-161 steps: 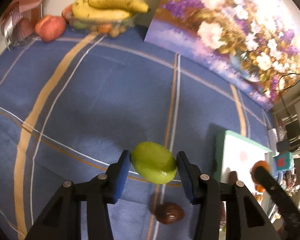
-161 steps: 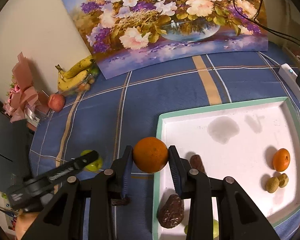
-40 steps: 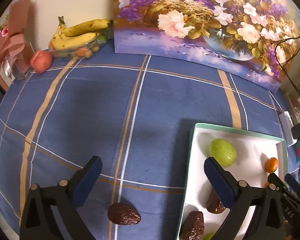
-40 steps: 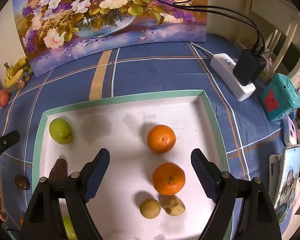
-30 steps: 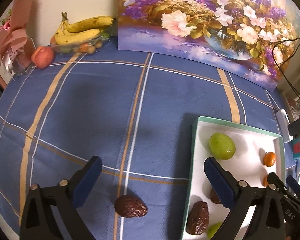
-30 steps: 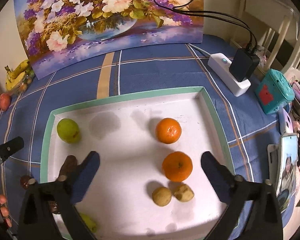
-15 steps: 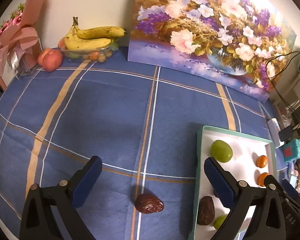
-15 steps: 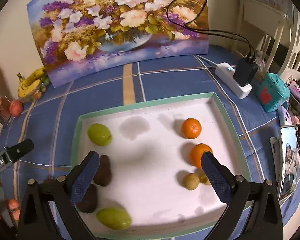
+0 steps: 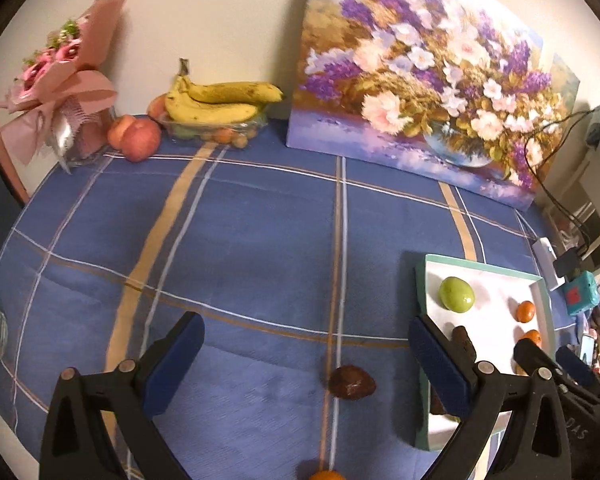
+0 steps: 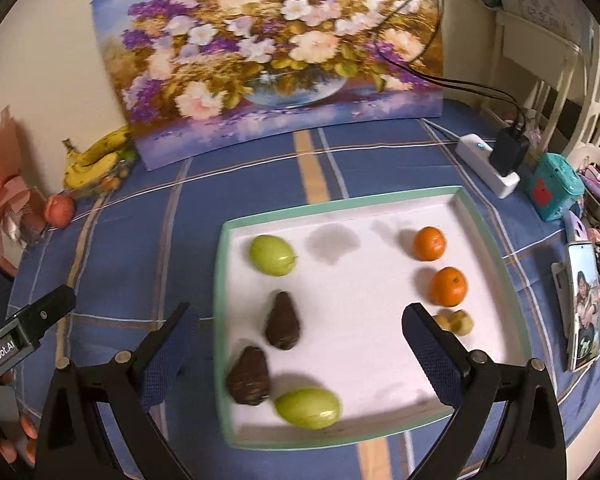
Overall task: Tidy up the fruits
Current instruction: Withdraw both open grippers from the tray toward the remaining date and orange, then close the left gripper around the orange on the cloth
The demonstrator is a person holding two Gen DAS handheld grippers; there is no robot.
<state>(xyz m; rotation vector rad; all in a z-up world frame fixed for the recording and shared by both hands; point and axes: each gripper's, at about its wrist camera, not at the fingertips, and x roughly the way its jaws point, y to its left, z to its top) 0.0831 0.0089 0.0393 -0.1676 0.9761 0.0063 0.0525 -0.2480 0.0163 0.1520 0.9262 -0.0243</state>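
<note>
Tabletop [image 9: 240, 240], blue checked cloth, fills both views, and both cameras now sit higher and further back than a second ago. Tray [image 10: 220, 280] lies ahead of and under the right tongs [image 10: 296, 340]; from the left tongs [image 9: 306, 354] it sits off to the right, behind the right finger.

Both tongs are spread wide and carry nothing. Five seconds ago the left one gripped a green fruit and the right one an orange. Both are now in the tray: green fruit [image 10: 272, 255] at the far left corner, orange [image 10: 448, 286] on the right side, near a second orange [image 10: 429, 243].

Tray also holds another green fruit [image 10: 308, 402] at the near edge, two dates [image 10: 282, 320] on the left side, and two small yellowish fruits just past the right fingertip.

Still out: one date [image 9: 352, 377] on the cloth, between the left tongs' fingers and a little ahead, plus something orange at the bottom edge, partly cut off.

Likely the loose date is next, left tongs best placed.
</note>
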